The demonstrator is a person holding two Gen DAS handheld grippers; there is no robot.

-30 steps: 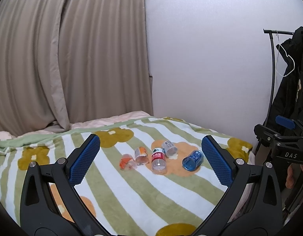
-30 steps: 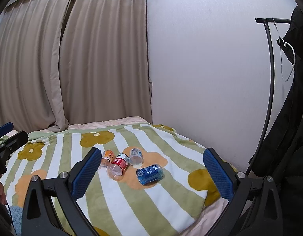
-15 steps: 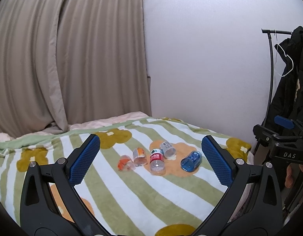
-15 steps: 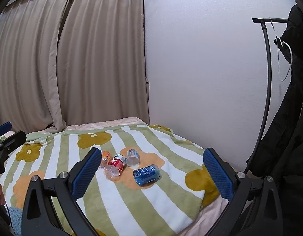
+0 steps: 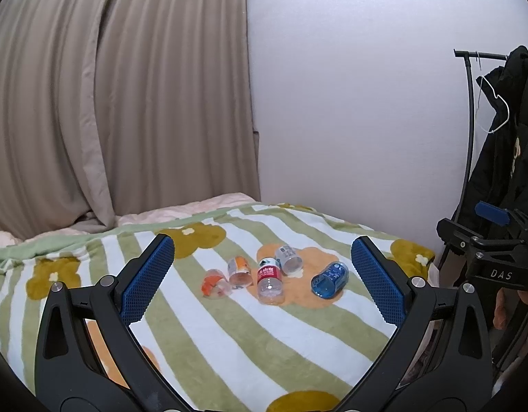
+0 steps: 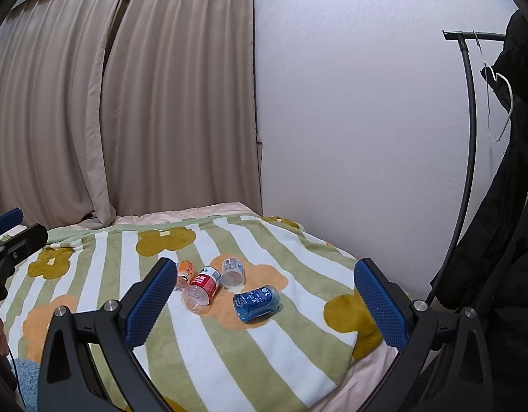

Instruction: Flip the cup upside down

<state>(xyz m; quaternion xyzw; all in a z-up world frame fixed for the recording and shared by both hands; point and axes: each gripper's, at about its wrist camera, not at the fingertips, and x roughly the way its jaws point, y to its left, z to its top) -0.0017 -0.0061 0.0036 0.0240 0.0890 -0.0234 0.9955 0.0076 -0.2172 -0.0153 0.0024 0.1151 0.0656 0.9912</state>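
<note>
Several small plastic cups lie on their sides in a row on a striped flower blanket (image 5: 229,329): a blue cup (image 5: 329,279), a clear white-labelled cup (image 5: 289,258), a red-labelled cup (image 5: 270,285), an orange-labelled cup (image 5: 239,272) and an orange-red cup (image 5: 214,283). The right wrist view shows the blue cup (image 6: 257,304), the red-labelled cup (image 6: 200,290), the clear cup (image 6: 232,272) and the orange cup (image 6: 185,271). My left gripper (image 5: 260,274) is open and empty, well short of the cups. My right gripper (image 6: 260,298) is open and empty, also back from them.
The bed (image 6: 202,216) meets beige curtains (image 5: 109,103) at the back and a white wall (image 5: 349,120) on the right. A black clothes rack (image 6: 468,137) with a dark coat (image 6: 504,223) stands right of the bed. The blanket's right edge (image 6: 360,343) drops off.
Both views have shifted slightly; the cups sit a little lower and closer in the right wrist view. The cups have not moved, and both grippers stay open.
</note>
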